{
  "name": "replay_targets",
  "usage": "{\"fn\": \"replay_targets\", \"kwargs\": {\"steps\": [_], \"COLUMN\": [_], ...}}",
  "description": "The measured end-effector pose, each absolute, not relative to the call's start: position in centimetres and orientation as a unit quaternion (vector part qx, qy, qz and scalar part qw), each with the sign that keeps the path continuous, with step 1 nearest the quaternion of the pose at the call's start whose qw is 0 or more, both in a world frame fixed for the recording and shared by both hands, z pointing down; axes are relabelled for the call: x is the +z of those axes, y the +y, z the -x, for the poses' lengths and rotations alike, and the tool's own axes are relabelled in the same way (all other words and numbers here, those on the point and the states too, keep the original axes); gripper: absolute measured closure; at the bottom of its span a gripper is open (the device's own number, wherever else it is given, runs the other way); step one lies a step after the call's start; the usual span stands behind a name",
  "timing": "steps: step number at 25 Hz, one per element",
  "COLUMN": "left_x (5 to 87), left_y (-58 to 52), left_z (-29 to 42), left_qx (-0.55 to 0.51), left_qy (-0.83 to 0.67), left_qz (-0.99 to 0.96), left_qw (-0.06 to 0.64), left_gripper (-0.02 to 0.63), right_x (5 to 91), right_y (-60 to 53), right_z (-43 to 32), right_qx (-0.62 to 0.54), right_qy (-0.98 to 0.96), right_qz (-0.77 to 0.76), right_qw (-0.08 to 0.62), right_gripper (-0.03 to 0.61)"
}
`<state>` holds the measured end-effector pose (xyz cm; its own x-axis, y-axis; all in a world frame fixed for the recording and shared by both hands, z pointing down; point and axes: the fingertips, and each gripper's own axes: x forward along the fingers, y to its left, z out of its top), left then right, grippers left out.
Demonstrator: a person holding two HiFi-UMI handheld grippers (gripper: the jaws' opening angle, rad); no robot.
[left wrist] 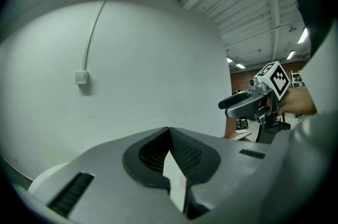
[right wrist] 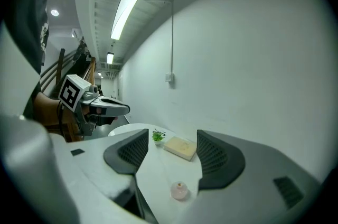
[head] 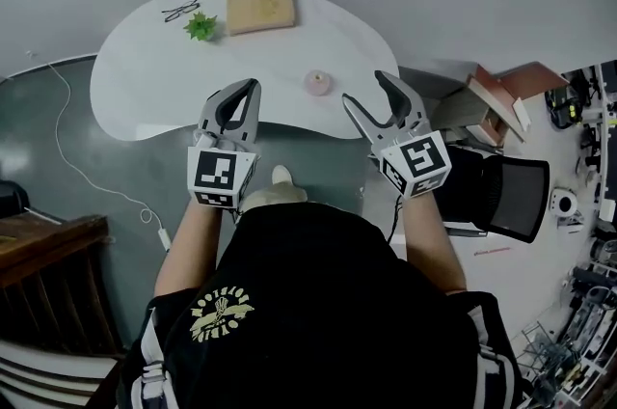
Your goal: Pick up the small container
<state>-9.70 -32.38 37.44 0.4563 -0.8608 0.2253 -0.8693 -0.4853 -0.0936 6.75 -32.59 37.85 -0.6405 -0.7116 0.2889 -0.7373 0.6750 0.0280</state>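
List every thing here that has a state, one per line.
left gripper: jaws together, empty.
right gripper: jaws apart, empty.
small container: upright on the table, not gripped.
plant: upright on the table.
glasses: lying on the table.

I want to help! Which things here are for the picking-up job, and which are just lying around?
For the job: small pink container, open right claw.
Just lying around: glasses, little green plant, tan slab.
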Motion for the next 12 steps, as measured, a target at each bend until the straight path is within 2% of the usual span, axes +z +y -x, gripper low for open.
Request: {"fn": "replay_targets", "kwargs": {"steps": [12], "left_x": [39.1], "left_y": [-39.0], "left_z": [10.5], "left_qx": [0.12], "left_qy": [-0.447], "left_qz": [-0.886], "left_qw": [0.024], "left_gripper": [0.594], "right_x": [40.8], "right_y": [-38.1], "right_z": [-4.4], "right_qx": [0.056], "right_qy": [-0.887], "right_qz": [-0.429], "right_qw": [0.163], "right_gripper": [0.304]}}
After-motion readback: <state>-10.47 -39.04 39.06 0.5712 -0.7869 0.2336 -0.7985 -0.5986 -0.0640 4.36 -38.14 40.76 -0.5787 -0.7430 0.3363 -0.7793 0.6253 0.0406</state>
